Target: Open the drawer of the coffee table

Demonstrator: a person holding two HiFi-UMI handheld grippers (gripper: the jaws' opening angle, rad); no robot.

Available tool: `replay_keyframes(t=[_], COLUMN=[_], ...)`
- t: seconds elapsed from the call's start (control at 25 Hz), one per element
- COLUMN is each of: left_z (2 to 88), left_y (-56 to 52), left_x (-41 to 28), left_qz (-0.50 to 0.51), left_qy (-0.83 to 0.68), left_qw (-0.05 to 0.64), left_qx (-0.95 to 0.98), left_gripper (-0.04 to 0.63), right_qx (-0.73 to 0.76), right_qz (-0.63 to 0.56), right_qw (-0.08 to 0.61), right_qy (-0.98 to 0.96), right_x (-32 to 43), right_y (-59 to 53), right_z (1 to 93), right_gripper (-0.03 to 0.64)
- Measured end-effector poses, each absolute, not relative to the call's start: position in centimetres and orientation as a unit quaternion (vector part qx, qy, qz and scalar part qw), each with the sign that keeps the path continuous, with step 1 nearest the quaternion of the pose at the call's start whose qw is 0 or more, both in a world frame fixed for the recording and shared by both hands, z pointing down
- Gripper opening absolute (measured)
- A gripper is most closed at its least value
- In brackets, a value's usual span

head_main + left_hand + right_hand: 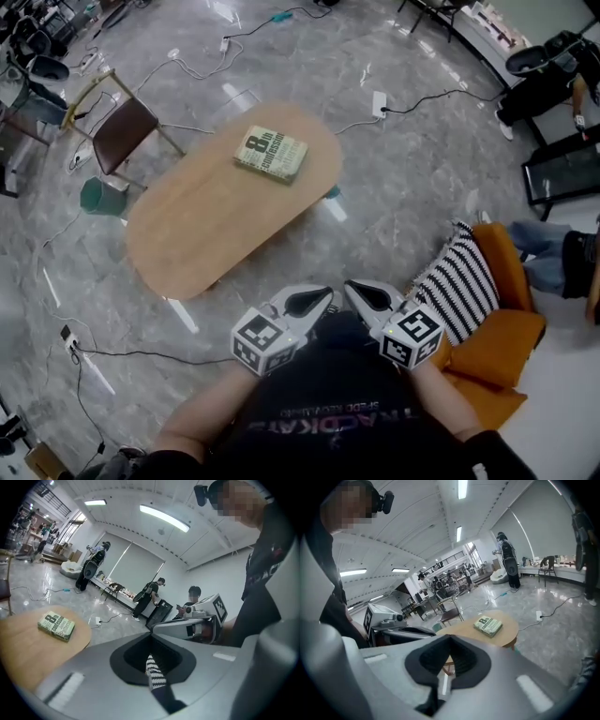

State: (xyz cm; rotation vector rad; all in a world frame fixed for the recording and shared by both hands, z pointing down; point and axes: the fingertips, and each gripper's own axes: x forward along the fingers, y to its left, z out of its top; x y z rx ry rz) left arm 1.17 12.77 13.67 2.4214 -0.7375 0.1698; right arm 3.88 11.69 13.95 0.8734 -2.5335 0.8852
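The left tool (309,302) and right tool (370,298) hang side by side close to the person's chest, tips nearly touching. Both have their jaws closed together on nothing. To their right a striped cushion (459,281) leans on an orange armchair (502,347). Ahead on the floor stands the oval wooden worktop (216,216), well apart from both tools; its drawer shows in no view. A book (271,154) lies near the worktop's far end. A chair (127,131) stands beyond its left edge.
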Motion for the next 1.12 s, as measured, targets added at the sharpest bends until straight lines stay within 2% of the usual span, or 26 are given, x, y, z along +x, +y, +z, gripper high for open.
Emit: replay_keyframes(t=[0.44, 1.12], left_z=[16.1, 15.9], left_y=[9.7, 0.1], left_x=[-0.8, 13.4], left_qz=[0.057, 0.046], left_qy=[-0.358, -0.5], left_qw=[0.315, 0.308], left_qx=[0.877, 0.808], left_gripper=[0.002, 0.002], right_qx=[0.226, 0.1], right_qz=[0.306, 0.279], right_qw=[0.191, 0.201], right_qy=[-0.905, -0.934], right_x=[1.8, 16.1], right_y=[8.4, -2.8], right_z=[16.4, 17.3], right_gripper=[0.0, 0.0])
